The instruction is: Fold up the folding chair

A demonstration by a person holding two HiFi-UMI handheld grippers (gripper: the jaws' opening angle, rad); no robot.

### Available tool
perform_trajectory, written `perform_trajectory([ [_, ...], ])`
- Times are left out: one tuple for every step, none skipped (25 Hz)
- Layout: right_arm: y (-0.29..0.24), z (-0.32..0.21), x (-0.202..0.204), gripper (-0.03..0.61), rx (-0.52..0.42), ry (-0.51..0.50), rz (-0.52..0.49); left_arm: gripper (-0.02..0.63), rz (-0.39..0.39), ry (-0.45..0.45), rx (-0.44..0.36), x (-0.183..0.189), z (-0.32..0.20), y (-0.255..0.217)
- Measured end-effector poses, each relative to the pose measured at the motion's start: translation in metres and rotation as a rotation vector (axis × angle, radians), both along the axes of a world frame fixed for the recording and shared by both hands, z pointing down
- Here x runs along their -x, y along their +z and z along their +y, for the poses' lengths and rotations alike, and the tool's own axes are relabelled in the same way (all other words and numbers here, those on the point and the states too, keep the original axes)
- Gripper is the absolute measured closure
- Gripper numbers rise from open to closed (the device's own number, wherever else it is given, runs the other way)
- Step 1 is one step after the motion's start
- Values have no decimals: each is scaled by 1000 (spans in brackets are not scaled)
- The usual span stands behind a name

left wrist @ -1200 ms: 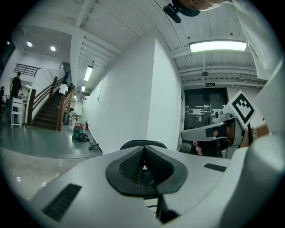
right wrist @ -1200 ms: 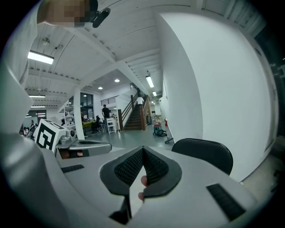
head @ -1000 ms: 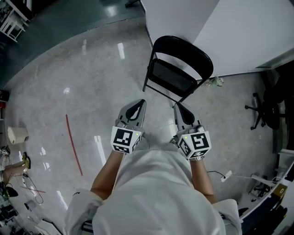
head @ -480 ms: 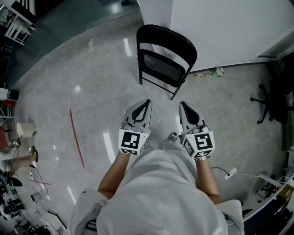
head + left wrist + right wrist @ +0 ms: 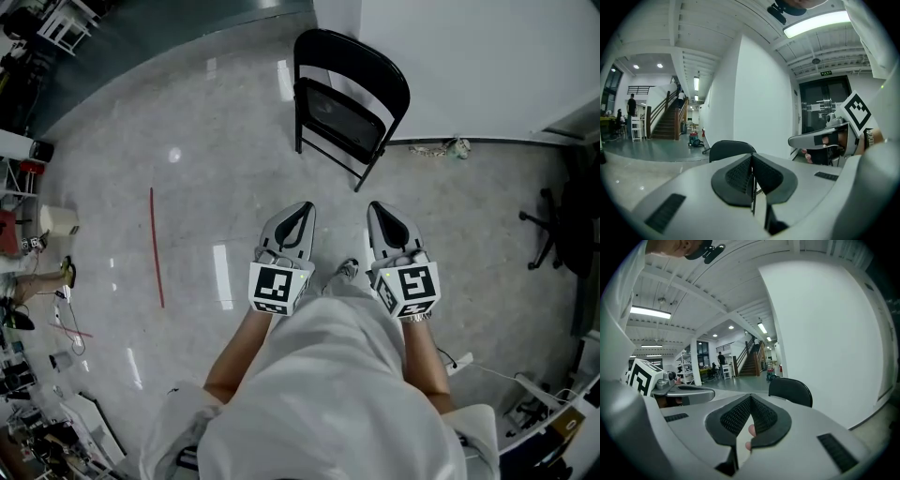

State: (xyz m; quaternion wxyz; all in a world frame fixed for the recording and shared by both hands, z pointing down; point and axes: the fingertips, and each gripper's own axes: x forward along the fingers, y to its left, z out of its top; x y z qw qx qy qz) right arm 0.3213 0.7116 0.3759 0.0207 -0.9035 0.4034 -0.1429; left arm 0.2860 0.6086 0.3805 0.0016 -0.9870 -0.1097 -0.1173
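The chair (image 5: 732,149) shows only its backrest over the left gripper (image 5: 752,157) and the right gripper (image 5: 750,398), with seat and legs hidden behind them, the office chair (image 5: 570,199) is cut by the head view's right edge, and the person (image 5: 631,104) near the stairs (image 5: 663,124) is too small to tell.

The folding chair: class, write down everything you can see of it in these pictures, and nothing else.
The folding chair is black all over, with a thin tubular frame that looks like metal, a rounded backrest and a flat dark seat. It is unfolded, seat down, and stands upright on its legs on the grey speckled floor, close to the white wall. Nothing lies on it. The left gripper and the right gripper are both short of it and do not touch it.
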Motion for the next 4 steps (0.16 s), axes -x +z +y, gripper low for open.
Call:
perform_trajectory([
  [0,-2,6,575,-1,-4,-3,602,-3,-6,-1,8,-1,0],
  [-2,-4,13,575,-2,-9,-6,601,-6,-11,-3,16,-3,0],
  [-4,-5,20,574,-4,-13,-7,601,-9,-16,-6,25,-5,0],
  [-7,-7,27,575,-5,-18,-8,601,-11,-20,-8,33,-6,-1],
])
